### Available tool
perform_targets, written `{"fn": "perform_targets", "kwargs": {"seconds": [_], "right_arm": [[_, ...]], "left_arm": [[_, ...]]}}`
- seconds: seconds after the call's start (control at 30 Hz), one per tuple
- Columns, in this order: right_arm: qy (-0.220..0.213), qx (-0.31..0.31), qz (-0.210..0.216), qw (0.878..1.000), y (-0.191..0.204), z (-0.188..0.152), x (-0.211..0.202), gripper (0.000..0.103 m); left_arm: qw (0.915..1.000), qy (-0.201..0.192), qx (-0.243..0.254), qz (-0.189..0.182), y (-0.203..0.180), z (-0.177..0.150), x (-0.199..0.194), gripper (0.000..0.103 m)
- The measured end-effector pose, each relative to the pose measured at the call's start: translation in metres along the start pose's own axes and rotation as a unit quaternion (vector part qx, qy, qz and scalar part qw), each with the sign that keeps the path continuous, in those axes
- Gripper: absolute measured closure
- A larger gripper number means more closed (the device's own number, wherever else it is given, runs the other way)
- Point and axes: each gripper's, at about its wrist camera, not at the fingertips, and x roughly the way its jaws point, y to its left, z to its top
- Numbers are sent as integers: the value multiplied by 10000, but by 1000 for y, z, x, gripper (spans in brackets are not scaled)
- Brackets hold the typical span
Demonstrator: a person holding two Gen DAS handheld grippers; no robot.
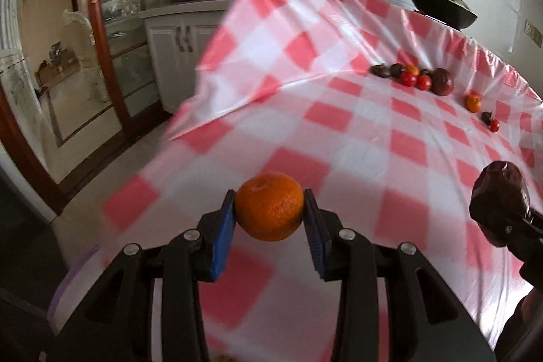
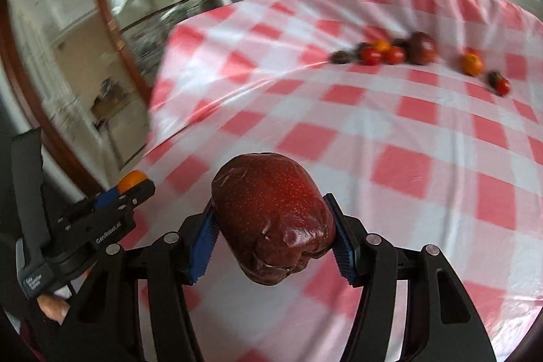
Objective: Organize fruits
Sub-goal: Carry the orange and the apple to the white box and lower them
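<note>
Both carries in transit over the near part of the table: left gripper fingers clamped on the orange, right gripper fingers clamped on the dark red apple; best kept level, released low beside matching fruit in the far-edge cluster.

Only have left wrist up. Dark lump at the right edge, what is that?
Observer: A dark red apple, wrapped in clear film, clamped in the right gripper.
Operator: Held how?
Observer: Blue pads press its two sides; its shiny end faces the camera.
Operator: Does the right view see my side?
Observer: Yes, the left gripper shows at lower left, holding the orange, with fingers of the person's hand below it.
</note>
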Motion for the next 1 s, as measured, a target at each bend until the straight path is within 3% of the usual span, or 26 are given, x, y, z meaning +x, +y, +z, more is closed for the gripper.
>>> {"fn": "perform_targets", "kwargs": {"seconds": [0.3, 0.5, 0.83, 1.0], "right_arm": [[317, -880, 548, 9941, 79, -25, 5, 44], [563, -1525, 876, 9828, 129, -49, 12, 44], [1011, -2768, 1433, 9448, 209, -103, 26, 44], [1580, -3258, 1490, 9202, 234, -139, 59, 44]], "left_arm": [[9992, 81, -260, 292, 74, -42, -33, 64], [9974, 215, -462, 506, 117, -77, -51, 64], [9912, 643, -876, 751, 167, -134, -48, 64], [9820, 1200, -985, 1076, 189, -160, -18, 64]]}}
